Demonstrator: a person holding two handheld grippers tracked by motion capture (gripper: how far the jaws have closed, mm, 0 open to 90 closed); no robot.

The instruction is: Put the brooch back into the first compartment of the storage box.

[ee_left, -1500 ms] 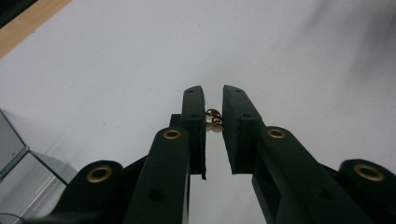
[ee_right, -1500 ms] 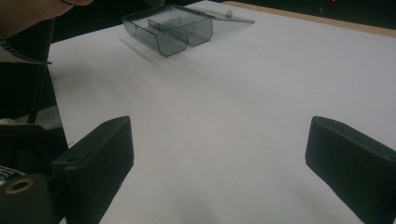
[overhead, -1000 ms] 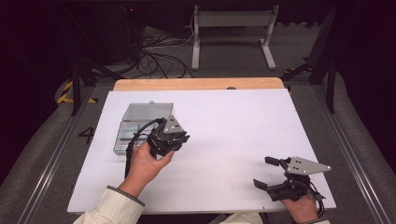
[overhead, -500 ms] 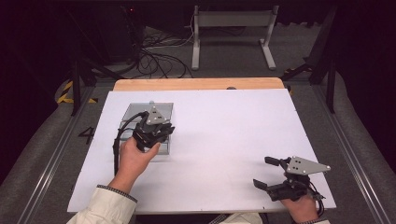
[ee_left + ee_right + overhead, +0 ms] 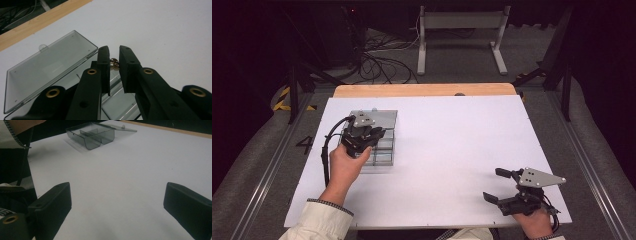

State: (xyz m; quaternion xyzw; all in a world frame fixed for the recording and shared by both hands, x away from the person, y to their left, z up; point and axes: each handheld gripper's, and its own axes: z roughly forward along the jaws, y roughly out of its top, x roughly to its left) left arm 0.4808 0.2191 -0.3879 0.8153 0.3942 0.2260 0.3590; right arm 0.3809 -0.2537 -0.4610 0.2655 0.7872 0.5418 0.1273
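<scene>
White table (image 5: 452, 150); tangled cables (image 5: 377, 55); metal stand (image 5: 462, 30) beyond.

compartment box (image 5: 379, 145) far left on table (image 5: 452, 150), lid (image 5: 47, 75) behind

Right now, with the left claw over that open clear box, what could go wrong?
1. The left claw pinches only a small brownish item; it could slip and drop outside the clear box.
2. The open lid lies close by; the claw might bump it and shift the light box.
</scene>
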